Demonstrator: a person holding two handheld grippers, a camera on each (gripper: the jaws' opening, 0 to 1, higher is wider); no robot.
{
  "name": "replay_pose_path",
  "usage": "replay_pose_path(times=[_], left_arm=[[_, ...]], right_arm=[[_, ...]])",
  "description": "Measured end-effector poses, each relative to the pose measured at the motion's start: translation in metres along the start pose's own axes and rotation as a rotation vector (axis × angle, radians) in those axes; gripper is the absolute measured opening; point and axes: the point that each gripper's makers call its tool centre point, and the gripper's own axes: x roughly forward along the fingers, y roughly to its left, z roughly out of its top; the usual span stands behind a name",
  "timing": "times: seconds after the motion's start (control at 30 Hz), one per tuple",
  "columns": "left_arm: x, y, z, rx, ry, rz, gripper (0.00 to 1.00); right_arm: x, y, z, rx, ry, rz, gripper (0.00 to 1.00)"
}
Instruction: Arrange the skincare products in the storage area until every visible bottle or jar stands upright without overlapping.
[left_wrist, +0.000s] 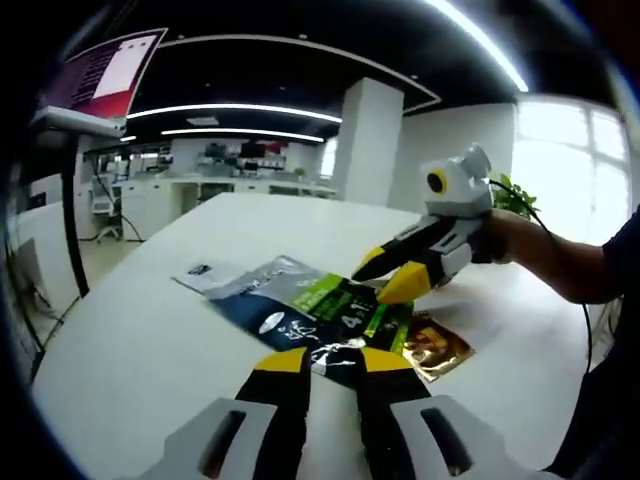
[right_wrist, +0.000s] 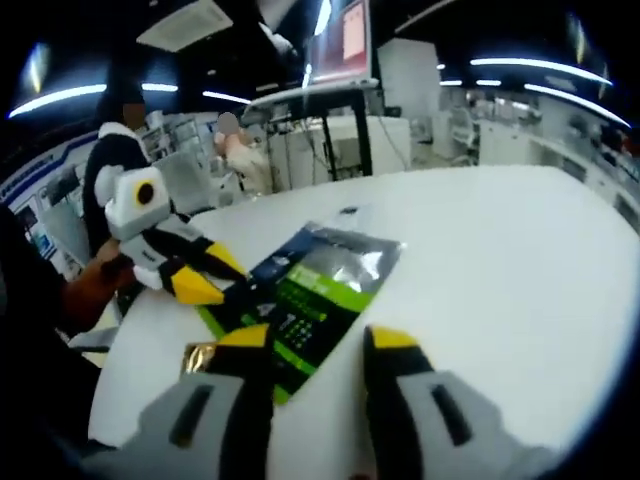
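Flat skincare packets lie overlapping on the white table (left_wrist: 140, 330): a dark blue and green packet (left_wrist: 320, 305), a silvery one (left_wrist: 265, 272) and a small gold sachet (left_wrist: 437, 347). My left gripper (left_wrist: 335, 362) is open, its yellow tips at the near edge of the dark packet. My right gripper (left_wrist: 388, 275) comes in from the right, held by a hand, open just above the green packet. In the right gripper view, my right gripper (right_wrist: 318, 342) stands open before the green packet (right_wrist: 315, 295), with the left gripper (right_wrist: 208, 277) at the packets' left side and the gold sachet (right_wrist: 200, 355) beside it.
The white table (right_wrist: 500, 260) stretches wide around the packets. A monitor on a stand (left_wrist: 75, 110) rises at its left edge. Desks and a white pillar (left_wrist: 365, 140) stand behind. People (right_wrist: 115, 150) are in the background.
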Motion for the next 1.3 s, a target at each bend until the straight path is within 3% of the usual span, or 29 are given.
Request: replay_pose_path(times=[0.7,0.93,1.2,1.3], left_arm=[[0.002,-0.002,0.002,-0.108,0.000,-0.033,0.15],[0.003,-0.003,0.002,-0.105,-0.001,-0.033,0.15],[-0.001,-0.005,0.001,-0.055,-0.018,-0.045,0.18],[-0.004,-0.003,0.004,-0.083,-0.038,-0.050,0.19]], right_arm=[[0.008,0.004,0.003,0.305,-0.031,0.116,0.10],[0.012,-0.002,0.003,0.303,-0.030,0.103,0.00],[0.005,-0.002,0.012,0.230,-0.078,0.068,0.00],[-0.001,-0.001,0.015,0.214,-0.104,0.046,0.00]])
